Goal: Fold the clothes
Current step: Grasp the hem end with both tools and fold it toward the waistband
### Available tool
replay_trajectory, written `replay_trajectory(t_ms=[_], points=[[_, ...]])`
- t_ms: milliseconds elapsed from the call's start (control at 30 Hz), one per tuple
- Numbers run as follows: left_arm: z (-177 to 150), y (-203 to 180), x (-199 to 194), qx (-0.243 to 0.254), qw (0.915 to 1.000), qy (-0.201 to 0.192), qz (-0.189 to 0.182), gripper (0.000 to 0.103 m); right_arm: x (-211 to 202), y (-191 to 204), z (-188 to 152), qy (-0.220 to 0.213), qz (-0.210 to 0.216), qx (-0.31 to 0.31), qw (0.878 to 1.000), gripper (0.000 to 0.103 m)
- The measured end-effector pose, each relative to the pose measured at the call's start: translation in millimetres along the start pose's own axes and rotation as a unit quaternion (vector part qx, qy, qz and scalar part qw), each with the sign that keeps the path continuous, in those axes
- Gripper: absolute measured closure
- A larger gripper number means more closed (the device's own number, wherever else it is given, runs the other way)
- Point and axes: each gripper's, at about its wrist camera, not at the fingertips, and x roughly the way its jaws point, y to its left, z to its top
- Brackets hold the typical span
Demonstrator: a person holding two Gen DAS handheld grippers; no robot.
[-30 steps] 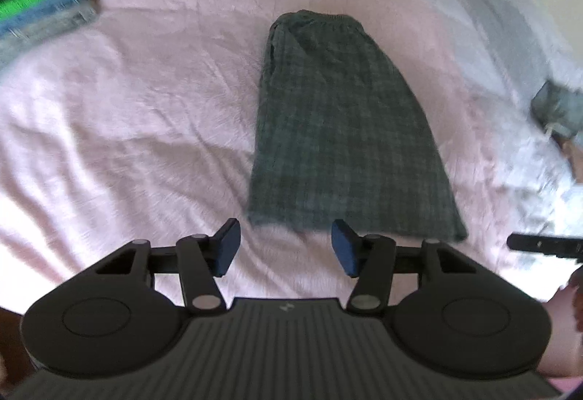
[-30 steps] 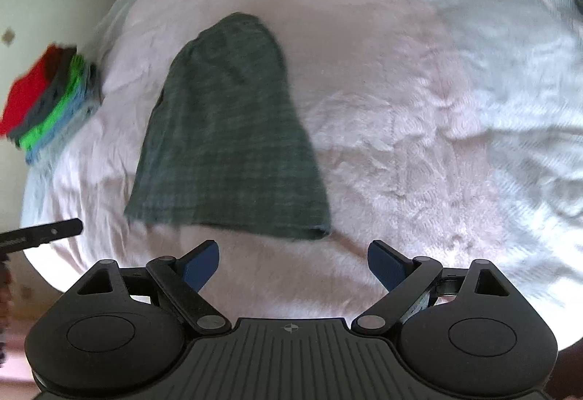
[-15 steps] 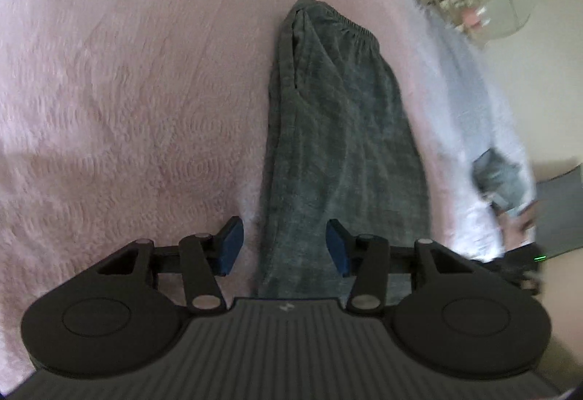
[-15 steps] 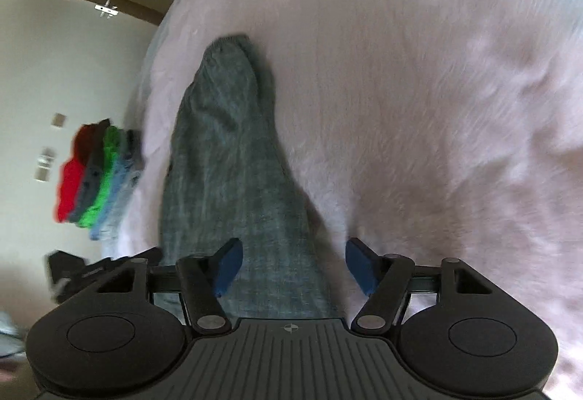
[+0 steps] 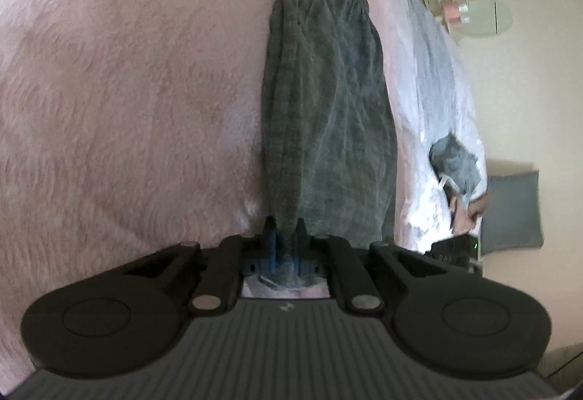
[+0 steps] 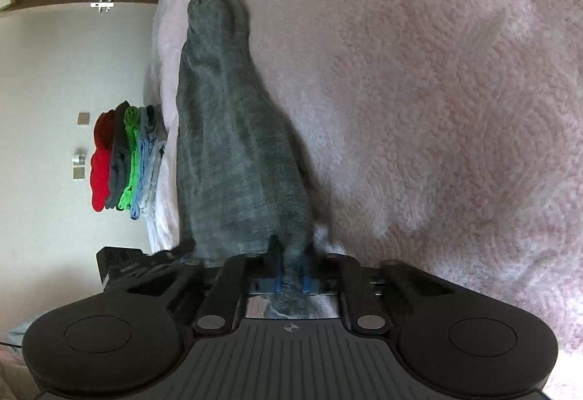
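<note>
Dark grey-green plaid shorts [image 5: 328,115] lie folded lengthwise on the pink bed cover, waistband at the far end. My left gripper [image 5: 285,236] is shut on the near left hem corner of the shorts. In the right wrist view the shorts [image 6: 233,144] stretch away from me, and my right gripper [image 6: 291,259] is shut on the near right hem corner. Cloth bunches between both pairs of blue pads. The hem between the two grippers is hidden behind the gripper bodies.
A stack of folded clothes [image 6: 124,159] in red, grey, green and blue sits at the far left of the bed. A crumpled grey-blue garment [image 5: 455,163] lies at the right bed edge. A grey cushion [image 5: 513,210] stands beyond it. The pink cover [image 5: 127,90] spreads left.
Both grippers came down to the near hem from above the bed and went from wide open to shut on its corners.
</note>
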Motion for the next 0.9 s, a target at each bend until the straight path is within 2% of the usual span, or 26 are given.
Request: replay_trajectory(t_ms=[133, 267, 433, 567, 733, 900], points=[[-9.1, -8.9, -17.1, 0.014, 0.9994, -0.029, -0.014, 0.1, -6.6, 3.2, -4.1, -0.005, 0.0, 0.003, 1.0, 0.099], [-34.7, -17.9, -37.7, 0.011, 0.9991, -0.032, -0.025, 0.1, -24.7, 10.3, -28.6, 0.0, 0.0, 0.01, 1.0, 0.099], [-89.8, -9.3, -57.1, -0.048, 0.9986, -0.016, -0.017, 0.1, -45.3, 14.5, -64.7, 0.015, -0.005, 0.032, 0.999, 0.099], [-108.3, -8.9, -69.1, -0.098, 0.9944, -0.031, -0.025, 0.1, -55.7, 15.2, -81.4, 0.027, -0.007, 0.072, 0.997, 0.099], [-75.7, -29.3, -80.9, -0.114, 0.9889, -0.069, -0.066, 0.1, -63.5, 46.7, -46.7, 0.012, 0.014, 0.085, 0.996, 0.099], [-23.5, -34.3, -74.4, -0.149, 0.9794, -0.094, -0.098, 0.097, -49.8, 76.7, 15.5, -0.005, 0.017, 0.103, 0.995, 0.099]])
